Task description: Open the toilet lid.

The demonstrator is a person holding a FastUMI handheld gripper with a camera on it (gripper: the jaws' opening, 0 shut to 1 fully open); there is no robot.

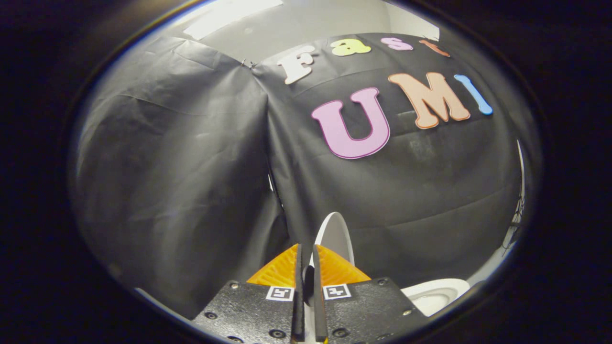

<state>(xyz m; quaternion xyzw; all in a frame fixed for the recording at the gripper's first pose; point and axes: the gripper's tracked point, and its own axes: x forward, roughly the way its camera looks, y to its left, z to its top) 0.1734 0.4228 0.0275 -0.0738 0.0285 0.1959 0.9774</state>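
- Orange ribbed fingers [287, 272] of my tongs [308, 263] stand nearly closed, with only a thin slit between them.
- White toilet lid [337, 234] is in this slit, seen edge-on; it stands upright and rises above the tips. Both fingers seem to press on it.
- Beyond the tips I see the black cloth wall [181, 167].
- To the right of the tongs and lower, I see a part of the white toilet bowl [437, 294].
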